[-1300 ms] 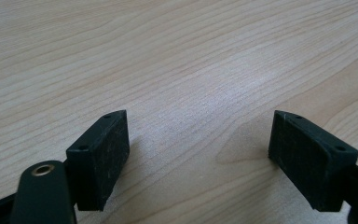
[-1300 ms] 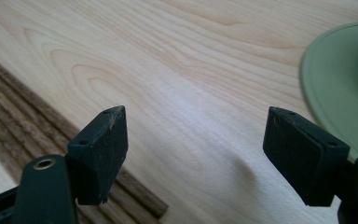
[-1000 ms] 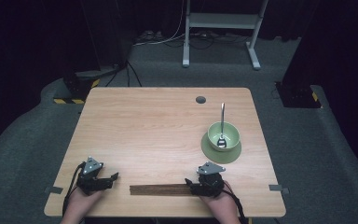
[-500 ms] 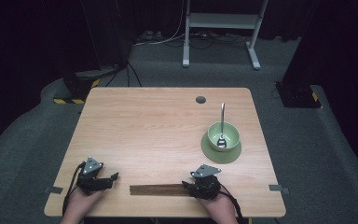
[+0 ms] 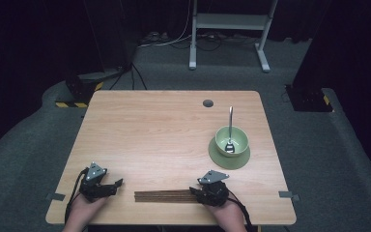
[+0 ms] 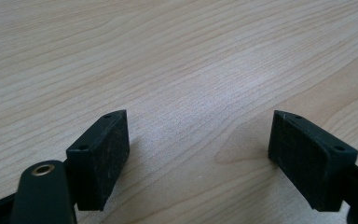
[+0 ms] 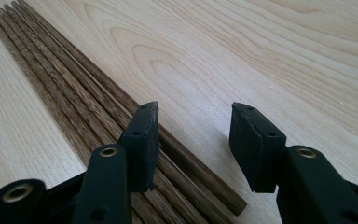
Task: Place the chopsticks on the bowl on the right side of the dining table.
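Nearest to us, at the front edge of the table (image 5: 174,130), we hold 2 grippers low over the wood. Our right gripper (image 5: 204,192) sits at the right end of the row of dark wooden chopsticks (image 5: 163,195), which lie flat and side by side along that front edge. In the right gripper view its 2 jaws stand apart with a bare gap of wood between them; one jaw rests over the chopsticks (image 7: 88,98) and the other stands clear beside them, clamped on nothing. Our left gripper (image 5: 113,186) is well apart from them, near the front left corner, jaws spread wide over bare tabletop. Farther back on the right, a green bowl (image 5: 232,140) stands on a green plate (image 5: 229,158), a spoon (image 5: 230,129) leaning inside it.
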`<state>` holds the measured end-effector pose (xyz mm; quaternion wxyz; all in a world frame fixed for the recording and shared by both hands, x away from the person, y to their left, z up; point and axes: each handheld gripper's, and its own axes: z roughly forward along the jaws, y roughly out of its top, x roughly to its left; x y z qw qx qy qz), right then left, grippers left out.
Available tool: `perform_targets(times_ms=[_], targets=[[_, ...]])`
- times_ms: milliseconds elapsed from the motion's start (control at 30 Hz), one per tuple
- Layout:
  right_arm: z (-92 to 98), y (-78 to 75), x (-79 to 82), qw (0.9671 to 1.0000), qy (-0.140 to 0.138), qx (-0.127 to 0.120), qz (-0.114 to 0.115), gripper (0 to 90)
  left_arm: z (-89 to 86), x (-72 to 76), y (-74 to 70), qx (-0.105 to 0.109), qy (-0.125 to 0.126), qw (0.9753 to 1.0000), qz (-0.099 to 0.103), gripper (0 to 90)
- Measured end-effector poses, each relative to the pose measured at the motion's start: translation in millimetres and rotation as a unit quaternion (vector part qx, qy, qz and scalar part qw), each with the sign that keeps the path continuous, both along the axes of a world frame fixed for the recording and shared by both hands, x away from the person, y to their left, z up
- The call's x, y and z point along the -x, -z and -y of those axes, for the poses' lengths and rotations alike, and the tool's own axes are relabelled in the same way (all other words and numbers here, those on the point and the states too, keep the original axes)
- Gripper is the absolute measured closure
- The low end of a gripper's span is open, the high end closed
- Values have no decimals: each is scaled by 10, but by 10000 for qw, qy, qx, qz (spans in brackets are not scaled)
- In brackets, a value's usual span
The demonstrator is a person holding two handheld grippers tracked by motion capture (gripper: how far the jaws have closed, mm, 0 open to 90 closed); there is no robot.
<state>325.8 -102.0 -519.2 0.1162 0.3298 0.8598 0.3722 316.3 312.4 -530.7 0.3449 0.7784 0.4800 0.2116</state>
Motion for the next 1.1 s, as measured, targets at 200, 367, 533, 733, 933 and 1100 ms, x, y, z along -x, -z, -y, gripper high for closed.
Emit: perform_targets(times_ms=[200,367,533,733,933,1100], targets=[[22,11,-12,10000,61,45,28,533,0,0,0,3,1,10000,0,205],[34,17,-15,9999,100,112,69,550,-1,0,0,5,3,10000,-2,205],[41,16,-14,9998,79,125,93,591,-1,0,0,0,5,10000,1,206],[46,17,-15,9998,64,144,112,661,0,0,0,0,3,10000,4,207],[74,16,-36,9996,204,150,117,700,0,1,0,-1,4,10000,4,207],[129,16,-60,9992,372,135,103,745,0,1,0,-1,4,10000,6,208]])
